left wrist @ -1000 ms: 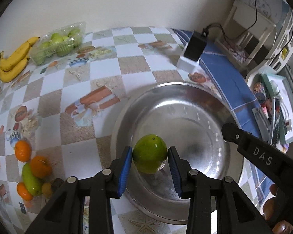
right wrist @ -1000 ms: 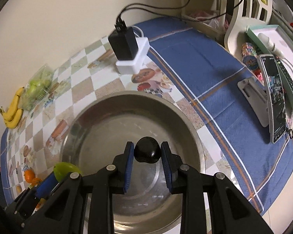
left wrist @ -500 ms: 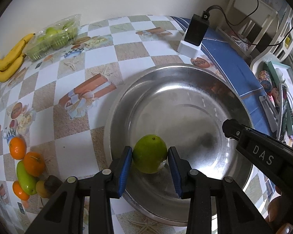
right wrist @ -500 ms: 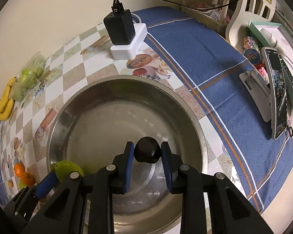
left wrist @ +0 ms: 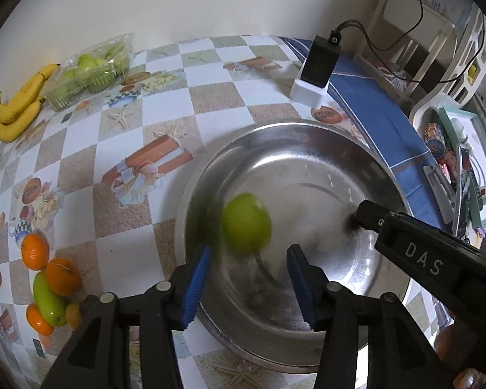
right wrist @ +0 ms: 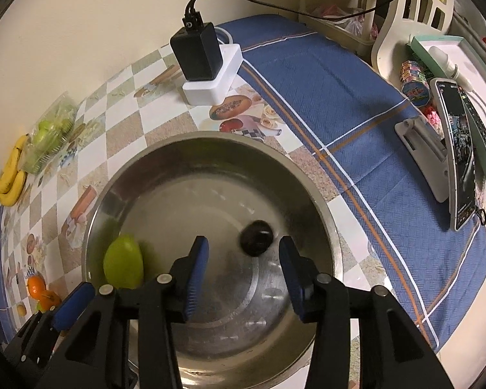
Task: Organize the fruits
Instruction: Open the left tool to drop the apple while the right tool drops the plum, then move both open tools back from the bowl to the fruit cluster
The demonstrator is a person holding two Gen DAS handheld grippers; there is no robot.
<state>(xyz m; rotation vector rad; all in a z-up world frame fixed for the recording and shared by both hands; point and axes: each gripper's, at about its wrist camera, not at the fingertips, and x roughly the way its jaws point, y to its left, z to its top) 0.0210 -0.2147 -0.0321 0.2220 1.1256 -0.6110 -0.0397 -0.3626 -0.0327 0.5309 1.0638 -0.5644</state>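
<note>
Left claw (left wrist: 248, 287): jaws parted and just been opening, blue pads clear of the green fruit (left wrist: 247, 222), nothing gripped. Green fruit blurred, just beyond the pad tips, inside the steel bowl (left wrist: 311, 129) near its left wall; contact with the bowl floor not determinable.

Right claw (right wrist: 241, 274): jaws likewise parted and just been opening, pads apart from the dark fruit (right wrist: 256, 238), nothing gripped. Dark fruit slightly blurred, just beyond the pad tips, nearer the right-hand pad, low in the bowl centre. Green fruit visible here too at the bowl's left wall, well apart from the dark fruit. Both claws positioned over the near rim, pointing steeply down into the bowl.

On the bench (left wrist: 165, 110), left of the bowl and near the front edge: cluster of oranges (left wrist: 61, 275) with an elongated green fruit (left wrist: 48, 303) touching them. Bench covered by a chequered cloth with printed pictures; blue cloth (right wrist: 324, 81) to the right.

Beyond the bowl: black adapter (right wrist: 197, 52) upright on a white base, cables attached. To the right on the blue cloth: phone (right wrist: 460, 162) tilted on a stand.

Far left, against the wall: bananas (left wrist: 19, 103), beside a clear punnet of green fruit (left wrist: 90, 71).
</note>
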